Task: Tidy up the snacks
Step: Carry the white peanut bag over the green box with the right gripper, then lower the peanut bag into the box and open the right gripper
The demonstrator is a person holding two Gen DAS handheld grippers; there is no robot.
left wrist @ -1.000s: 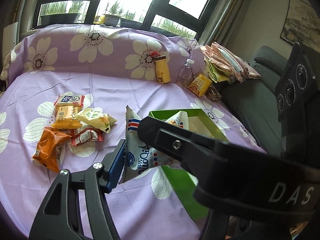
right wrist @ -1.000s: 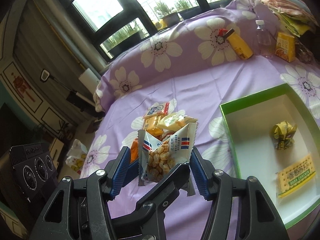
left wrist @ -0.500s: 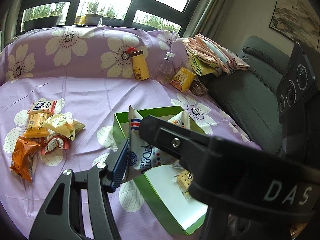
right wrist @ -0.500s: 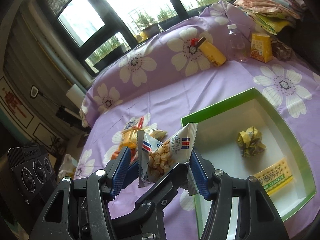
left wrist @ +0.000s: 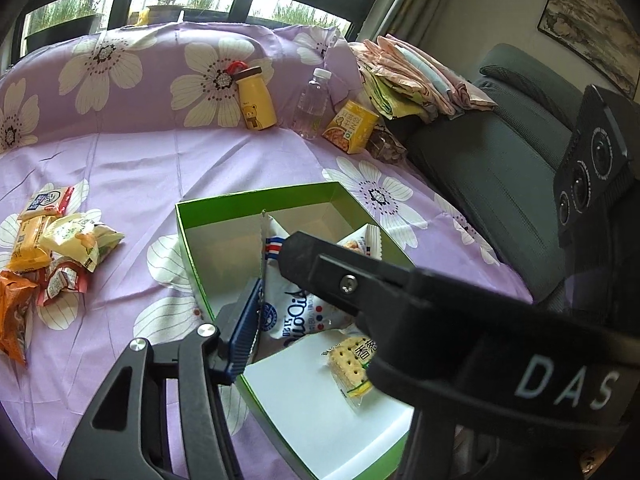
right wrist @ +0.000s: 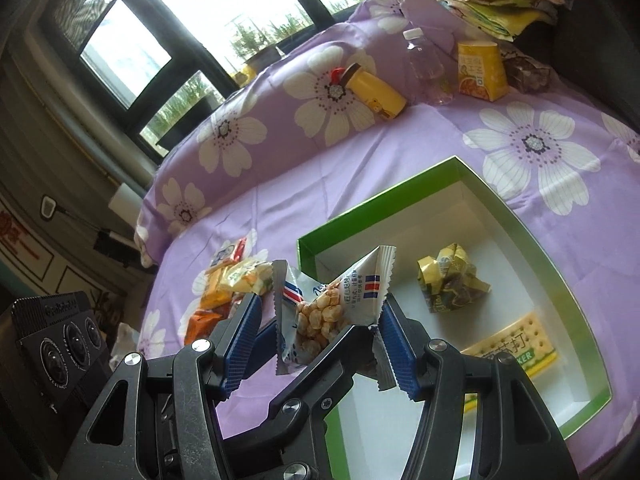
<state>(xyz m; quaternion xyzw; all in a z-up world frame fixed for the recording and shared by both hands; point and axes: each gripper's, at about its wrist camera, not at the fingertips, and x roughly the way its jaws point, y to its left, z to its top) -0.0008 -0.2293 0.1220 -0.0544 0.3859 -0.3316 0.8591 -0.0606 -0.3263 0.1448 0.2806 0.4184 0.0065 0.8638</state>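
A white snack packet with red-white-blue stripes hangs over the near left corner of the green box. My left gripper is shut on it; it also shows in the right wrist view, held between both sets of jaws. My right gripper is closed around the same packet, its blue pads at the packet's edges. The box holds a crumpled yellow wrapper and a soda cracker pack, which also shows in the left wrist view. A pile of loose snacks lies left of the box.
A yellow bear bottle, a clear water bottle and a yellow carton stand along the back of the purple flowered cloth. Folded cloths lie on a grey sofa at right.
Both grippers have carried the packet to the right, from beside the snack pile to above the green box, which now fills more of both views.
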